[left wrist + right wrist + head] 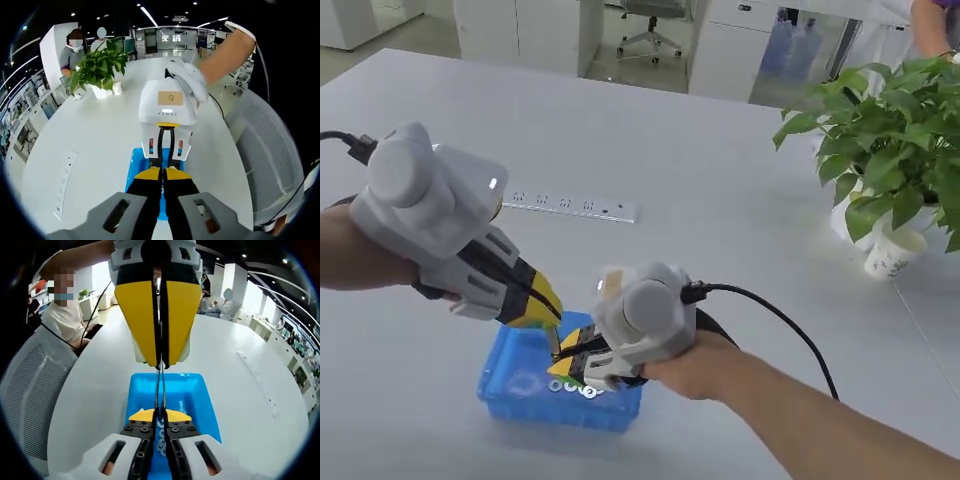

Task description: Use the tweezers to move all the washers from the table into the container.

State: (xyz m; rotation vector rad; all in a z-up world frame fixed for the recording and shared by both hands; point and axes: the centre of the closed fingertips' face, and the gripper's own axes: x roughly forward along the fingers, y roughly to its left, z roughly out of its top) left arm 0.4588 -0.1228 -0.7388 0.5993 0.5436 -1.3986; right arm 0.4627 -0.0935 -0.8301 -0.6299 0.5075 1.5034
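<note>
In the blue container [525, 385], at the near edge of the white table [720, 180], several washers [575, 389] already lie on the floor of the bin, so by my reading most of the task is done. The bare tabletop around the bin shows no loose washers in the head view, though the patch hidden under the two grippers cannot be judged. What may remain is a last washer or two, or merely a release over the bin.

The tweezers [159, 385] run as a thin dark pair of legs between the two grippers, directly above the container. The left gripper [552, 318] has its yellow jaws pressed together on one end of the tweezers. The right gripper [565, 368], facing it from the other side, has its jaws likewise closed on the tweezers lower down, just over the washers. Both grippers thus have hold of the same tool, tip to tip and nearly touching.

In the right gripper view the washers [181, 405] lie below and just beside that gripper's own closed jaws, inside the bin walls. Whether the tweezer tips pinch a washer at this moment I cannot tell, as the jaws cover them.

A power strip [570, 205] lies well apart on the table, and a potted plant [890, 160] stands at the far right
</note>
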